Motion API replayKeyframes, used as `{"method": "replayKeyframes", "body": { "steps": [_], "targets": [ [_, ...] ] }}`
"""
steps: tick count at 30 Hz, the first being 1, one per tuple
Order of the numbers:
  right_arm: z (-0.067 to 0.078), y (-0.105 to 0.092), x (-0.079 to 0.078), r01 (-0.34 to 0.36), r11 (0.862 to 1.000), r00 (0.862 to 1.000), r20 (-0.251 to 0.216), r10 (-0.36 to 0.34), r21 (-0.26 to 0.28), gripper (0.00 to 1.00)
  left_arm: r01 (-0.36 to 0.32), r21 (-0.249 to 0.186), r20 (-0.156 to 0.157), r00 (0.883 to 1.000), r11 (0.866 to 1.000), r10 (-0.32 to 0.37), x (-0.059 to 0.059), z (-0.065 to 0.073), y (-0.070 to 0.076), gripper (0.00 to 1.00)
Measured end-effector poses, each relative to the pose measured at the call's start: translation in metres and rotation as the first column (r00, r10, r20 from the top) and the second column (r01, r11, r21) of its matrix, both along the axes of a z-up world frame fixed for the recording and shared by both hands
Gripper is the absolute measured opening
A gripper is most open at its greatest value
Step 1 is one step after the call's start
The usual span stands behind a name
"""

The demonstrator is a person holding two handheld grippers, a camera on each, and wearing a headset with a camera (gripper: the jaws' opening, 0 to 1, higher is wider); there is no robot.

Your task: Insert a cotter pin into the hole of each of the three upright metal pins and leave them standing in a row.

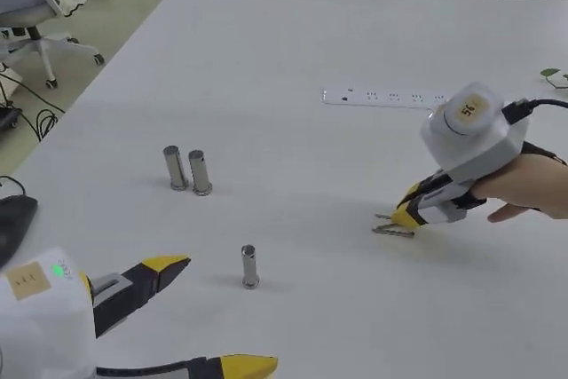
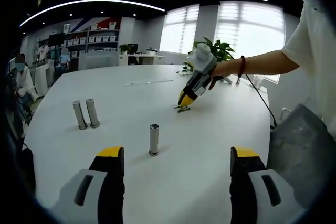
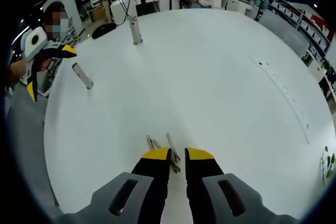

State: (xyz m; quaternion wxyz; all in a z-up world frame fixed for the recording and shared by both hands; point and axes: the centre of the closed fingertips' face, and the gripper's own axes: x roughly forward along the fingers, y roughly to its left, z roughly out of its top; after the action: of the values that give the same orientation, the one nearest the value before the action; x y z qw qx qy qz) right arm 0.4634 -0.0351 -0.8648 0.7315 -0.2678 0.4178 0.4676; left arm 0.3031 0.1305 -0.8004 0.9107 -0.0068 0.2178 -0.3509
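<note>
Three upright metal pins stand on the white table (image 1: 293,51): a pair (image 1: 188,170) side by side at the left and a single pin (image 1: 249,266) nearer me. My left gripper (image 1: 217,317) is open just short of the single pin (image 2: 154,140), with nothing between its fingers. At the right, my right gripper (image 1: 404,217) points down at several cotter pins (image 1: 393,226) lying on the table. In the right gripper view its jaws stand almost together, with one cotter pin (image 3: 172,150) between them and others (image 3: 153,143) beside it.
A white power strip (image 1: 386,97) lies on the table beyond the right gripper. An office chair (image 1: 31,6) stands off the table's far left corner, and a black object (image 1: 13,219) sits by the left edge. A person's hand (image 1: 532,188) holds the right gripper.
</note>
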Motion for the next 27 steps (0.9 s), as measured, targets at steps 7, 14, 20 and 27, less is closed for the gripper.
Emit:
{"method": "replayKeyframes", "body": {
  "steps": [7, 14, 20, 27],
  "targets": [
    [-0.0012, -0.0018, -0.0022, -0.063, 0.997, 0.998, 0.005, 0.064, -0.053, 0.11, -0.006, -0.001, 0.001, 1.000, 1.000, 0.006, 0.0005, 0.0009, 0.0017, 0.81],
    [-0.0016, -0.0015, -0.0063, -0.141, 0.985, 0.990, 0.002, 0.142, -0.098, 0.10, -0.012, -0.004, 0.012, 1.000, 1.000, 0.012, 0.0010, 0.0051, 0.0033, 0.81],
    [-0.0027, -0.0007, -0.0070, -0.193, 0.971, 0.981, 0.001, 0.195, -0.141, 0.08, -0.016, 0.002, 0.013, 1.000, 1.000, 0.016, 0.0008, 0.0051, 0.0059, 0.80],
    [-0.0033, -0.0013, -0.0045, -0.234, 0.953, 0.971, -0.005, 0.238, -0.193, 0.05, -0.007, 0.010, 0.018, 1.000, 1.000, 0.007, -0.0007, 0.0074, 0.0066, 0.80]
  ]
}}
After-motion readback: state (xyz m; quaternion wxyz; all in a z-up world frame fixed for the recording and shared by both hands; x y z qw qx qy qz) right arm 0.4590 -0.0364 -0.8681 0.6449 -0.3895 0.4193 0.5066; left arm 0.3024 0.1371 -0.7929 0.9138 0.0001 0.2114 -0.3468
